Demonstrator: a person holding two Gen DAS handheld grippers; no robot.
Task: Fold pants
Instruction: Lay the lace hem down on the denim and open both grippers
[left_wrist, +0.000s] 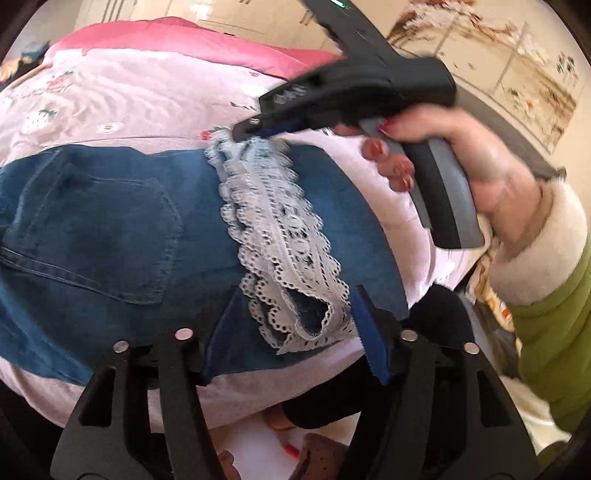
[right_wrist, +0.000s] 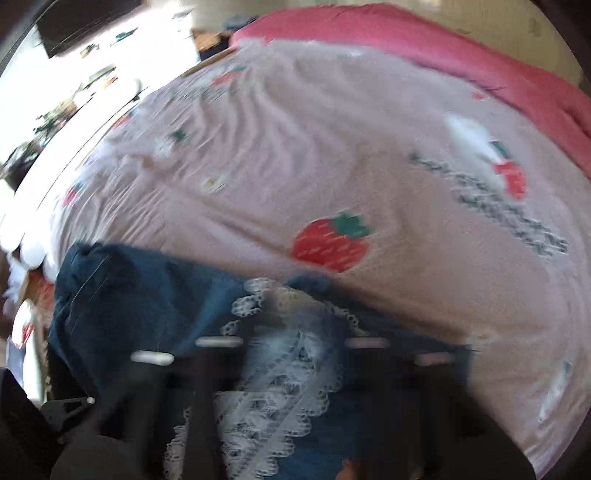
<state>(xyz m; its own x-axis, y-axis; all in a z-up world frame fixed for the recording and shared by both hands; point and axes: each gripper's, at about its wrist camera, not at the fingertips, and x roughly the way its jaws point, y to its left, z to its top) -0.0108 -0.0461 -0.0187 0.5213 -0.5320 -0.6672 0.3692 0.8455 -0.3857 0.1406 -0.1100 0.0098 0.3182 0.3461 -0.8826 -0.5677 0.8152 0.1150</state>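
Bed (left_wrist: 155, 96) w/ pink sheet; jeans (left_wrist: 92, 236) on top.

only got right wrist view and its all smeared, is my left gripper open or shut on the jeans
Observer: Open. The left gripper has its jaws apart, with the near end of the lace trim lying between them.
Operator: where is the right ones tip
Observer: The right gripper has its tip at the far end of that lace. I cannot tell whether it pinches it.
Operator: which side of the jeans is up
Observer: A back pocket faces up on the jeans, left of the lace in the left wrist view.
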